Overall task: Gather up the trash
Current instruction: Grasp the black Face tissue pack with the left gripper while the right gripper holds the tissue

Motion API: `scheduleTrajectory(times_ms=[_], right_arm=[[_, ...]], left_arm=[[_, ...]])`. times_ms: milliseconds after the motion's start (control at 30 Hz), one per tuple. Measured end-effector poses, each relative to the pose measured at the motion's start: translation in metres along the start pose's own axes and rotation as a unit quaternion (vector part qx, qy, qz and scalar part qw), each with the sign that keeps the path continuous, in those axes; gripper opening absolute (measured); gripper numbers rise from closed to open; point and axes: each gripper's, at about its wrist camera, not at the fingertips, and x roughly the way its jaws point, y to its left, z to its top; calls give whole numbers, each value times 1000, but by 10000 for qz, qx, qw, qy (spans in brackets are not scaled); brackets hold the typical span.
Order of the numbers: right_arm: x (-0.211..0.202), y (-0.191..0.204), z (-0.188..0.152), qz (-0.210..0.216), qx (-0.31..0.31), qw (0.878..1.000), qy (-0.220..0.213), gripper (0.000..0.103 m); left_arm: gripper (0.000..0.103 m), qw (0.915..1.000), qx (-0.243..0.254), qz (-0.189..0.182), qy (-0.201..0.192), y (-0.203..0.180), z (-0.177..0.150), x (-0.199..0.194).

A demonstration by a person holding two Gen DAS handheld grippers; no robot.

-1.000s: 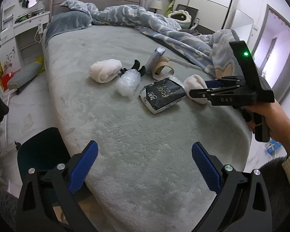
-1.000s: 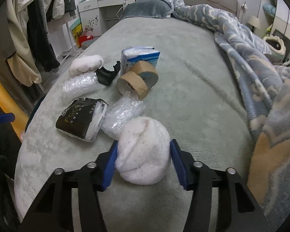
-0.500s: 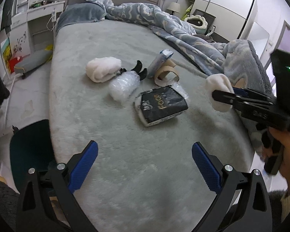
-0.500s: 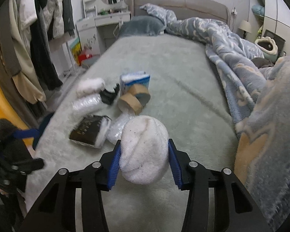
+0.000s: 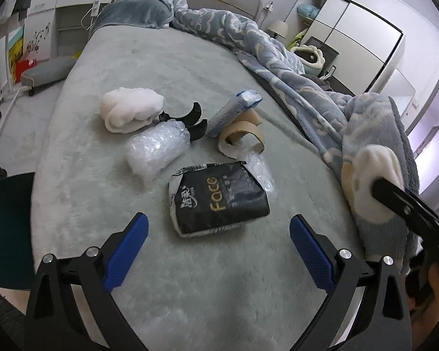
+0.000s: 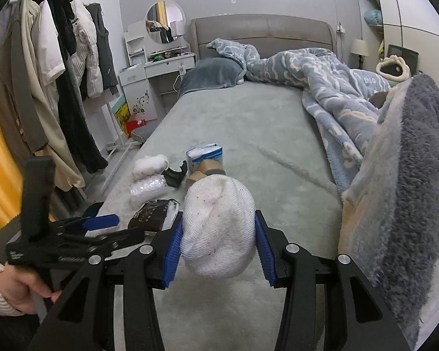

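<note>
My right gripper [image 6: 218, 244] is shut on a white fluffy wad [image 6: 218, 225] and holds it above the bed's foot end; the wad also shows at the right of the left wrist view [image 5: 374, 181]. My left gripper [image 5: 216, 239] is open and empty, just short of a black "Face" tissue pack [image 5: 219, 199]. On the grey bed [image 5: 161, 67] lie a second white wad [image 5: 131, 111], a bubble-wrap roll [image 5: 156, 149], a black plastic piece [image 5: 194, 120], a blue-white tissue pack [image 5: 234, 111], cardboard tape cores [image 5: 241, 137] and a clear plastic scrap [image 5: 260, 169].
A rumpled blue blanket [image 5: 292, 67] covers the bed's right side. A teal chair [image 5: 5, 228] stands at the bed's left foot corner. Clothes hang on a rack [image 6: 58, 82] to the left, with a white dresser [image 6: 149, 70] behind.
My right gripper has lifted the white wad off the bed and drawn it back toward the foot end. My left gripper has moved closer to the black tissue pack.
</note>
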Motion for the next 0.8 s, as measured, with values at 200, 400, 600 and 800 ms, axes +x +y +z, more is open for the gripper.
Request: scheduleTrajectory(times_ms=[200,400,600,800], right_arm=[[-2,-6,-7,-5,49,10000,56,47],[-2,-5,-11,-4,53,9999,99,47],[1,-3,-12,-37,27,9999,158,47],[6,4,-4,-22,56,9998,172,47]], left_arm=[[98,9999,-103,-87,75,-3,1,17],[84,9997,-231,-88,69,0,8,24],[75,9999,-97,34,112,1,7,24],[75,9992,285,249,152,-2,6,16]])
